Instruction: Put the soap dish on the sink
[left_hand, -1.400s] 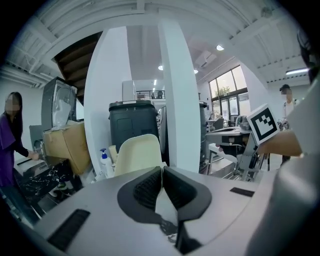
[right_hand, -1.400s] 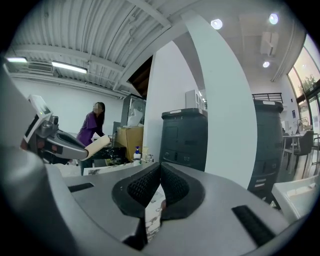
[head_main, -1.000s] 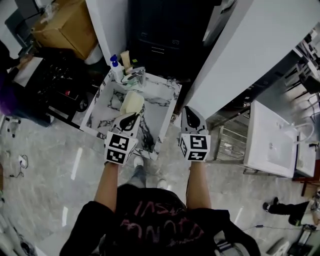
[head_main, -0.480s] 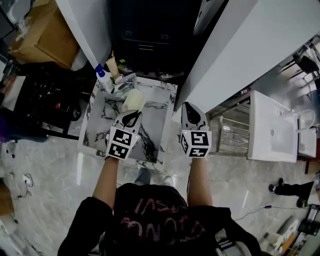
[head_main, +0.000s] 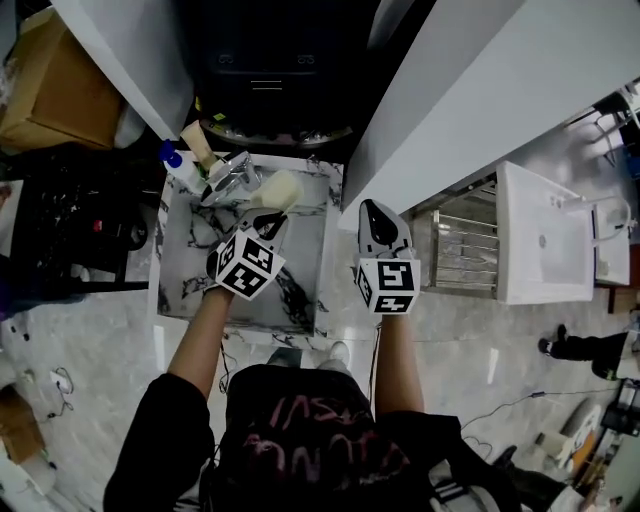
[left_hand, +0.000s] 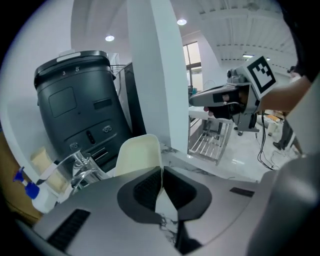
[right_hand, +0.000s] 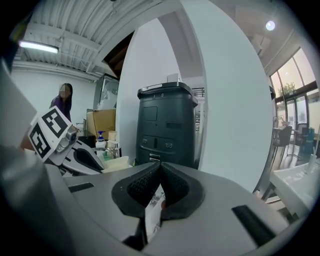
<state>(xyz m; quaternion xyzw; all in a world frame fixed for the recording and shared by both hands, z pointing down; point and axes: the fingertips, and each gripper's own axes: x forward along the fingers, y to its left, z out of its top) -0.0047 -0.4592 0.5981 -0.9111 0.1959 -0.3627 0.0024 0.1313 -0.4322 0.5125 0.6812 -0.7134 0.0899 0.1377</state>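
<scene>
1. Step in hand: carrying the soap dish (head_main: 280, 188) to its spot on the sink (head_main: 318, 292). The placing is not yet done.
2. Left tongs (head_main: 265, 218): pressed onto the near rim of the cream soap dish and pinching it. The dish juts forward from the tips, tilted up.
3. Position of the dish: over the back part of the marble-patterned sink, just beside the chrome faucet (head_main: 232, 175). No view shows whether it touches the surface.
4. Right tongs (head_main: 372, 208): pressed together with nothing between them, held off the sink's right edge and well apart from the dish.
5. A pump bottle (head_main: 175, 163) stands at the back left corner, beyond the faucet.
6. Next move, as judged: level the dish and lower it onto the flat ledge clear of the faucet. Spread the left tongs only once it rests flat.
</scene>
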